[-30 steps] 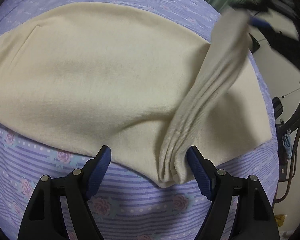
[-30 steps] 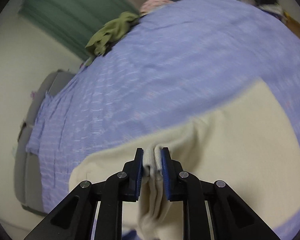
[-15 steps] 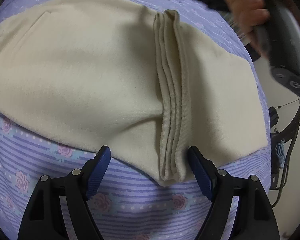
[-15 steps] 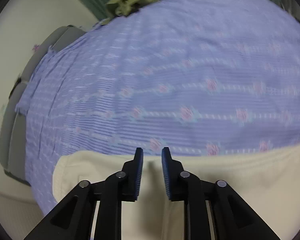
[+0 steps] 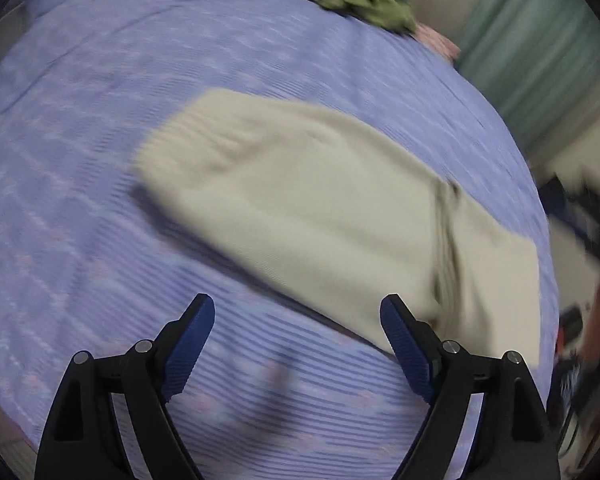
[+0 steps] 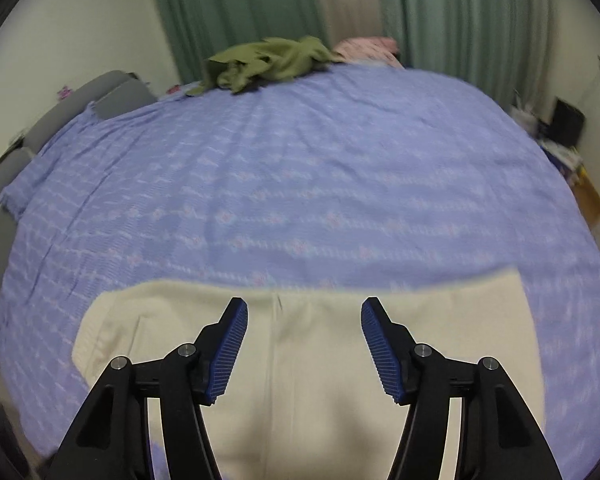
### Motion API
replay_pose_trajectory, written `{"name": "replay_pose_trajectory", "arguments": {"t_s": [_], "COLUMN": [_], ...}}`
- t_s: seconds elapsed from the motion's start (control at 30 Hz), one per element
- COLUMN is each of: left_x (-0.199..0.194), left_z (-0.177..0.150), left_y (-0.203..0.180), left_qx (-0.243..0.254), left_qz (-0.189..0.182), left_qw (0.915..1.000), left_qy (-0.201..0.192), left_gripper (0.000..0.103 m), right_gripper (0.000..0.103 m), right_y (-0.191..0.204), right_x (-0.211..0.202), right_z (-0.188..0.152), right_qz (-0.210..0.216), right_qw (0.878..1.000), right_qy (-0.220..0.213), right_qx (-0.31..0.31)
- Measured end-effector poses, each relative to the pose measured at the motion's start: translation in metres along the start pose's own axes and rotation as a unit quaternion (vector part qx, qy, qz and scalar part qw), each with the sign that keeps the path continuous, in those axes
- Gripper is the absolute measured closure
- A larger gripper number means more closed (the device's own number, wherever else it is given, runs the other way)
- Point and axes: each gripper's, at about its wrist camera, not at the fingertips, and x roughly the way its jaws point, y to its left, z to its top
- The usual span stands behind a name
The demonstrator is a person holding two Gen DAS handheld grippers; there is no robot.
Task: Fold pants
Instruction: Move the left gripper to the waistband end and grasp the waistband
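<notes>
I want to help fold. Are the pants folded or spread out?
Folded: the pants lie as one short flat block on the bed, hems doubled across them.

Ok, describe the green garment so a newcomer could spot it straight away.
Start with the big bed under the purple flowered sheet and look to its far edge, before the green curtains. There lies the olive-green garment, crumpled in a heap. A pink item sits beside it, and the cream pants lie flat at the near edge.
</notes>
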Motion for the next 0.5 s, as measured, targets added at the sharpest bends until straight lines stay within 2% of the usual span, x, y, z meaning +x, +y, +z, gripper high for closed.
{"name": "replay_pose_trajectory", "arguments": {"t_s": [0.13,0.27,0.5], "left_x": [-0.001,0.014,0.059], "left_z": [0.016,0.025,0.045], "left_y": [0.044,0.07,0.104], "left_qx": [-0.056,-0.091,-0.146], "left_qz": [-0.003,-0.022,-0.071], "left_qw": [0.9983,0.9954,0.9867], "left_qy": [-0.014,-0.022,-0.004], "left_gripper": [0.012,0.011,0.011], "right_gripper": [0.042,0.042,0.042], "right_y": [0.015,0.04,0.076], "right_x": [0.004,0.014,0.036], "right_z": [-0.038,-0.07,-0.083], "right_qz": [-0.029,-0.022,-0.014], "right_qw": [0.999,0.995,0.992], "right_qy": [0.04,0.092,0.121], "right_qx": [-0.015,-0.026,-0.04]}}
